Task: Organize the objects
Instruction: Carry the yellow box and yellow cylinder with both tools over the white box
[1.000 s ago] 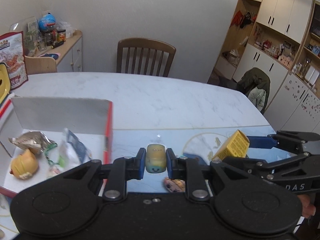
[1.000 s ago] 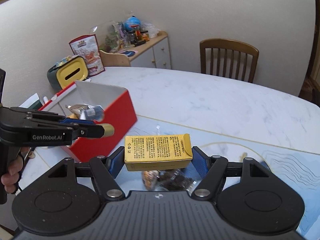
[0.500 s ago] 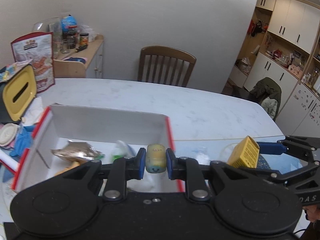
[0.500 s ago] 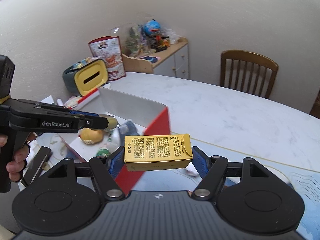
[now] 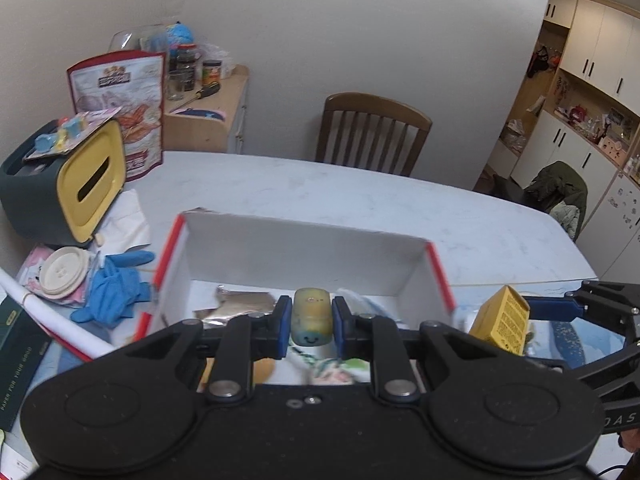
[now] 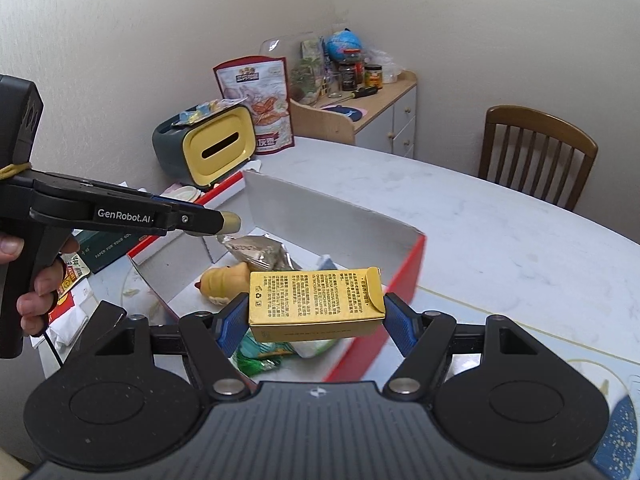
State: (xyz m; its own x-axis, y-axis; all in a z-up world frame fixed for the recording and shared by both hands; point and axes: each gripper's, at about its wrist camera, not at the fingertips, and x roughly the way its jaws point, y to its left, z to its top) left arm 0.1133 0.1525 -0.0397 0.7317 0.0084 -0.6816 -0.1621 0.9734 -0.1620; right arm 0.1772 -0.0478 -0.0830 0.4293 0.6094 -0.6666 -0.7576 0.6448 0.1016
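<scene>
Left gripper (image 5: 312, 322) clamped on toy (image 5: 312, 316), hanging over box (image 5: 304, 246) with open floor at 12 o'clock, nearer; right gripper (image 6: 316, 316) clamped endwise on carton (image 6: 316, 300), crosswise above near wall.

A wooden chair (image 5: 374, 132) stands at the table's (image 5: 360, 200) far side; blue gloves (image 5: 114, 286) lie left.

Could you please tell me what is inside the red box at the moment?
Inside the red box lie a silver foil packet, a yellowish plush toy and a green wrapper; the yellow carton hides whatever lies beneath it.
</scene>
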